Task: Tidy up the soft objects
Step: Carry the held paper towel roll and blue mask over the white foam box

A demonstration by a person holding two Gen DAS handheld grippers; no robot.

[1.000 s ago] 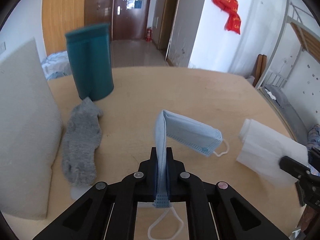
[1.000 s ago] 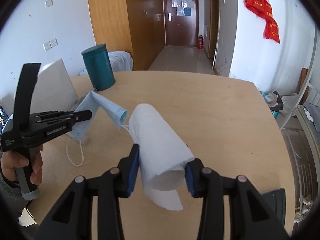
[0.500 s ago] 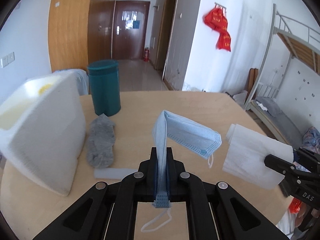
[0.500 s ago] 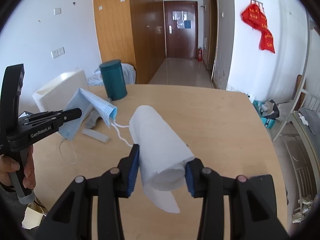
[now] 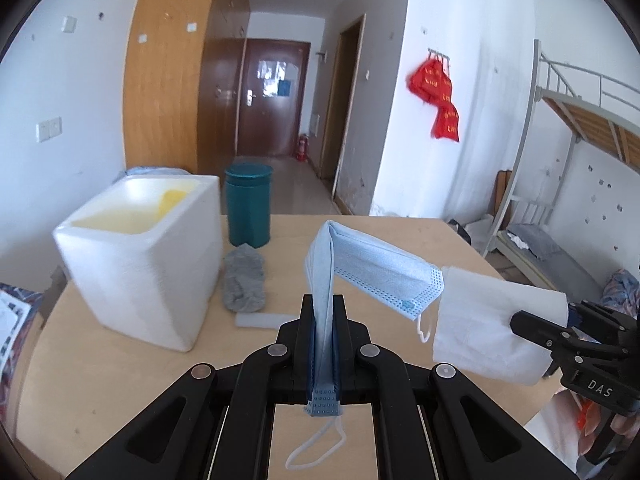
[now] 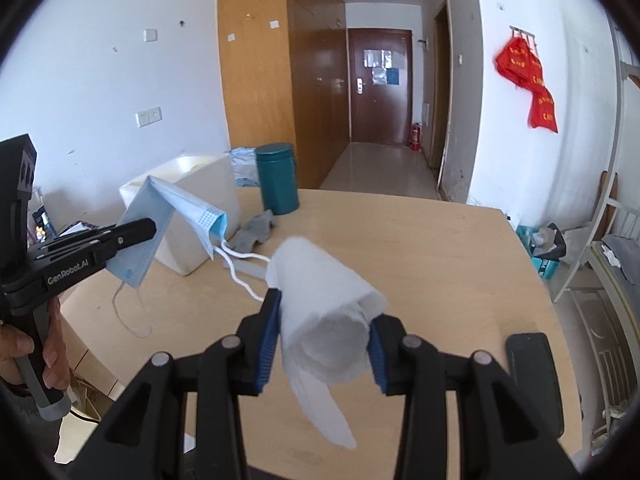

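Blue pleated fabric of a face mask (image 5: 362, 268) stood pinched between the clenched jaws of the left gripper (image 5: 323, 320), its upper half folded over and drooping to the right, one white ear loop (image 5: 316, 446) hanging below the gripper and another dangling at the mask's far corner. The mask was held clear above the wooden table (image 5: 404, 236). Just beside it on the right, a white paper towel roll (image 5: 492, 326) was grasped by the right gripper (image 6: 324, 330), whose blue pads pressed on either side of the roll; the jaws had just been closing a little further on it. A loose sheet (image 6: 324, 412) trailed from the near end of the roll, which was also lifted off the table.

On the tabletop to the left sat a white foam box (image 5: 140, 268), open at the top with a yellowish interior. Next to its right wall lay a grey sock (image 5: 244, 282), and just in front of the sock a small pale strip (image 5: 260, 320) that was hard to identify. Behind the sock stood a teal canister (image 5: 248, 204) with its lid on.

In the right wrist view a hand (image 6: 24, 360) gripped the handle of the left gripper. Farther back were a dark brown door (image 5: 270, 98), red hangings (image 5: 438, 100) on the white wall, and a metal bunk bed frame (image 5: 560, 152) at the right.
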